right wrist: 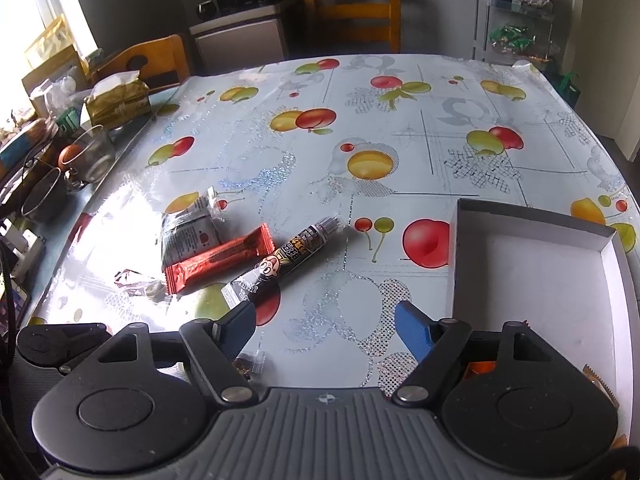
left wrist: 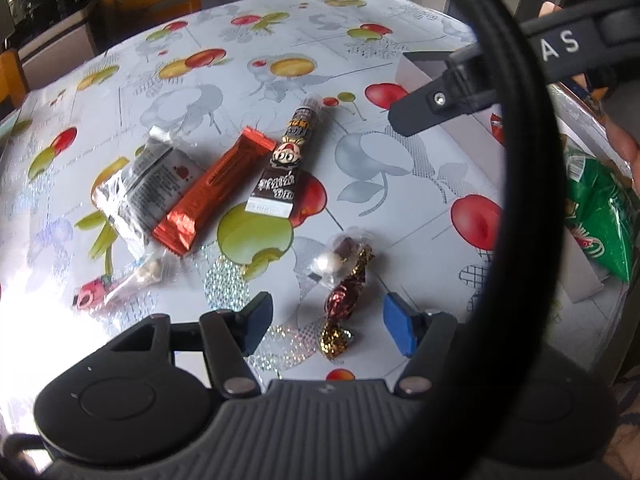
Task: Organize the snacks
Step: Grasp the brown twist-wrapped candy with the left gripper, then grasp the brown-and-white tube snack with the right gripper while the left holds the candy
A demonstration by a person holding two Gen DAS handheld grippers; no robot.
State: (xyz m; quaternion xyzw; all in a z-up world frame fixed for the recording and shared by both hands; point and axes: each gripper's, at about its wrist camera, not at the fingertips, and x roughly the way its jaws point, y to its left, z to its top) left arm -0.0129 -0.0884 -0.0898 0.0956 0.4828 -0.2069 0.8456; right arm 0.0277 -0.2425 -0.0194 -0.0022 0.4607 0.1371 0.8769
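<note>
On a fruit-print tablecloth (left wrist: 280, 40) the loose snacks lie beside a shallow white box (right wrist: 536, 220). The left gripper (left wrist: 328, 326) hangs with its jaws parted and empty, directly over the twisted red-and-gold candy (left wrist: 344, 300), whose long axis runs straight away between the fingers, so this hand is nearer. The right gripper (right wrist: 326, 328) is likewise released, empty, near the box.

Glossy plastic tablecloth (right wrist: 400, 128) — crinkly foil orange bar (left wrist: 212, 192), matt cardboard box (right wrist: 536, 272).
</note>
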